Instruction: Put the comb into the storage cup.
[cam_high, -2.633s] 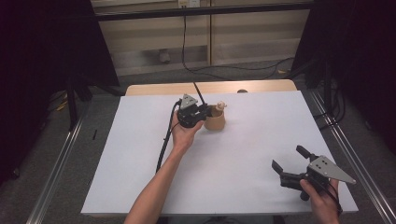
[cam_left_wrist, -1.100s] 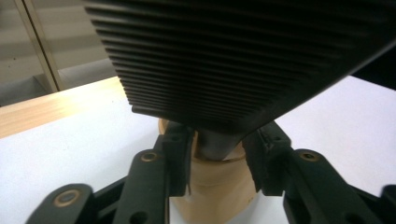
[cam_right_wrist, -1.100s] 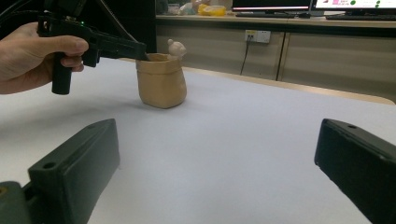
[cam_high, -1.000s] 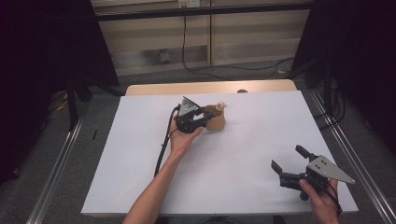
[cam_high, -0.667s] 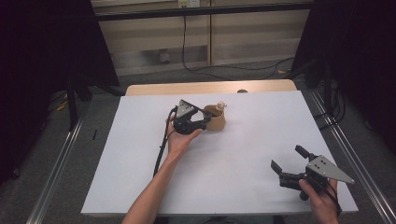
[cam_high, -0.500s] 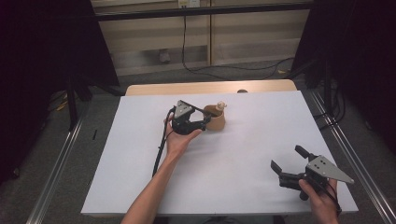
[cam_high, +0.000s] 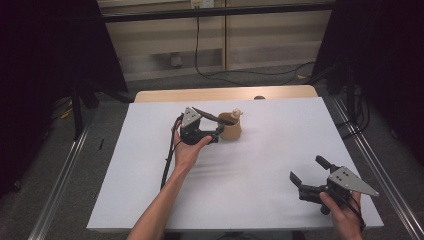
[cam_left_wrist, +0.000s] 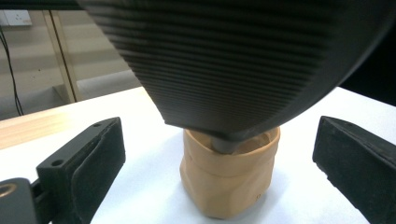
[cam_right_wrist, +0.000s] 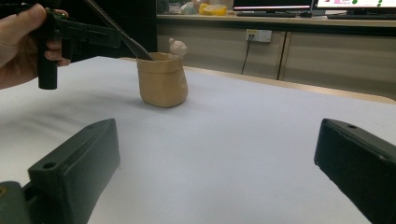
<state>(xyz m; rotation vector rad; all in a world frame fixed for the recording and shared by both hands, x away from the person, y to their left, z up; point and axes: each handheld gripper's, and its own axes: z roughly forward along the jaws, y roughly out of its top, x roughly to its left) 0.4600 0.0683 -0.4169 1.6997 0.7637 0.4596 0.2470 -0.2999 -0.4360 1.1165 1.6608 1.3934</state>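
Opening just now, the left tongs (cam_high: 218, 129) have slid slightly leftward, jaws wide either side of the tan pot (cam_high: 231, 131) on the counter (cam_high: 250, 170); a dark ribbed tool (cam_left_wrist: 243, 65), perhaps a spatula, rests in it. Right tongs (cam_high: 306, 171) gape empty.

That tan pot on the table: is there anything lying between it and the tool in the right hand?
No. In the high view, bare white table runs from the tan pot to the right tool; the right gripper view shows the same.
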